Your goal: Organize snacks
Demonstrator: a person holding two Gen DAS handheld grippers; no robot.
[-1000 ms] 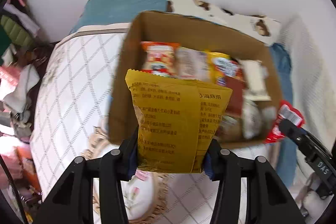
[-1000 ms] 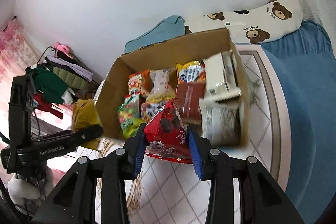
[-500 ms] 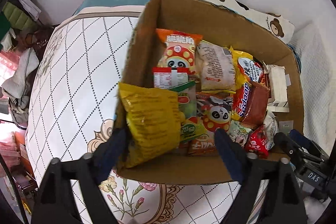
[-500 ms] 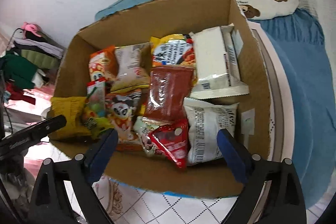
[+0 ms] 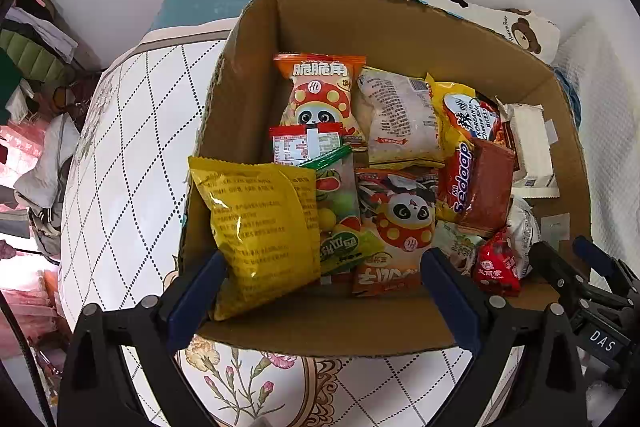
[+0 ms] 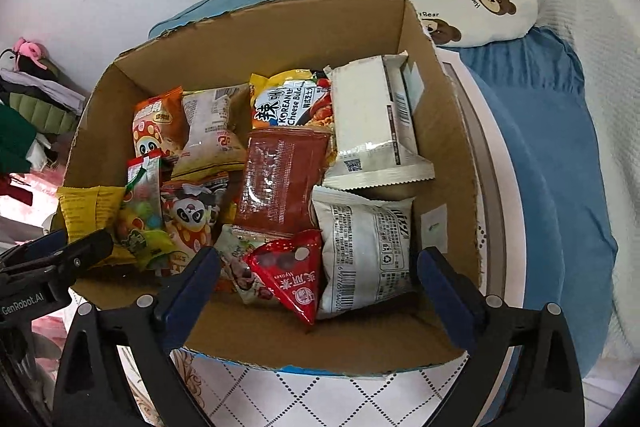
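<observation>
**Both hand-held grippers spread over a full snack box**

Left wrist view: the left hand-held gripper [image 5: 320, 291] is hovering with its fingers spread wide and gripping nothing, just above the near wall of the open brown cardboard box [image 5: 328, 331]. The box is sitting on a white quilted bed cover with a diamond pattern [image 5: 120, 155]. Inside, a crinkled yellow foil snack bag [image 5: 260, 231] is leaning against the near-left corner, touching a green-and-clear candy packet [image 5: 340, 211]. An orange panda snack bag [image 5: 320, 95] is lying toward the far wall.

Right wrist view: the right hand-held gripper [image 6: 318, 283] is likewise standing wide apart and empty over the box's near edge. A small red triangular snack pouch [image 6: 292, 275] is resting at the near side between a white printed wrapper [image 6: 368, 247] and other packets. A dark red translucent packet [image 6: 280, 183] is lying in the middle, beside a white noodle pack [image 6: 372, 119].
</observation>
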